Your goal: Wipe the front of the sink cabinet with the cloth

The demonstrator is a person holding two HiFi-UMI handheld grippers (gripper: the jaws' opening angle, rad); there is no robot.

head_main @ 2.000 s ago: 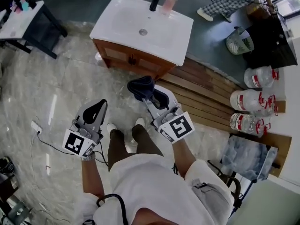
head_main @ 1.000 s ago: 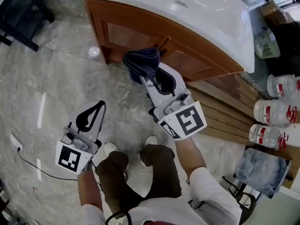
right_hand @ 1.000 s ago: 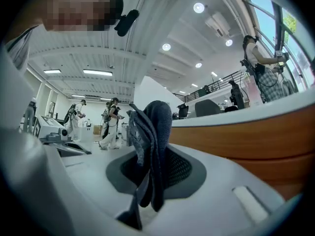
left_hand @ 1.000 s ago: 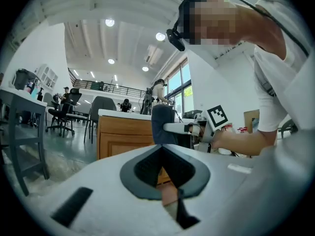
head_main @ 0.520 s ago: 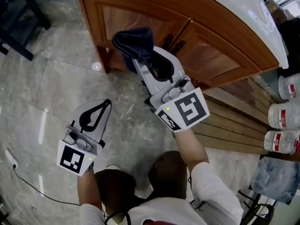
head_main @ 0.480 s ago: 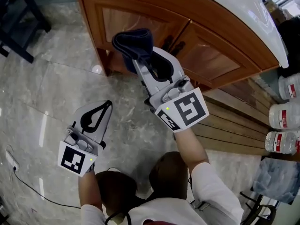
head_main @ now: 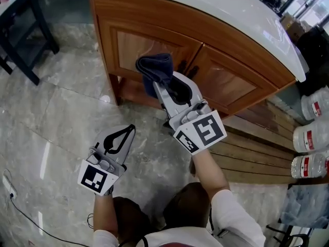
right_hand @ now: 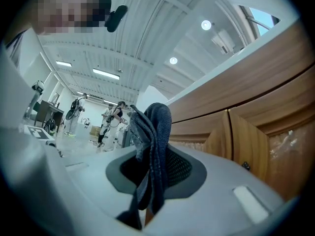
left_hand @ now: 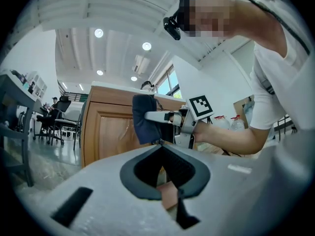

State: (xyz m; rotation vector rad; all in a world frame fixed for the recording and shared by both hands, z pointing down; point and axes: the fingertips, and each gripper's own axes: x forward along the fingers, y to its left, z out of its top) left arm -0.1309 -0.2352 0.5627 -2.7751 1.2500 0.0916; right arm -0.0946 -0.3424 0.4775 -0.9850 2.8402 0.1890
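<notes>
Compared with half a second ago, the sink cabinet [head_main: 226, 84] front faces the head view more squarely. My left gripper [head_main: 126, 132] sits closer to my right gripper [head_main: 162, 86]. The cloth [head_main: 156, 68] remains by the inner edge of the left door [head_main: 136, 48], just beside the seam between the two doors.

Finger state: my right fingers are clenched on the dark cloth, which stands in a folded bunch past the tips. My left fingers are pressed together on nothing and hang low over the marble floor [head_main: 46, 112], apart from the cabinet.

Step in hand, as I judge it: bring the cloth onto the door face and begin the first stroke. To do it well:
1. Press the bunched fold flat, so cloth and not jaw plastic meets the wood.
2. Stroke from the door's top edge to its bottom edge, then shift one band toward the cabinet's right corner.
3. Ease round the door knobs [head_main: 181, 65] at the seam; the fold can snag there.
4. Keep the grip firm so the fold does not drag out.

View comparison: the head view cannot settle whether the cloth touches the door. The right gripper view shows the cloth [right_hand: 153, 132] between its jaws, with the doors slanting off to the right. The left gripper view alone gives a side profile of the cloth [left_hand: 144, 124] standing ahead of my right gripper's tips, before the wood
</notes>
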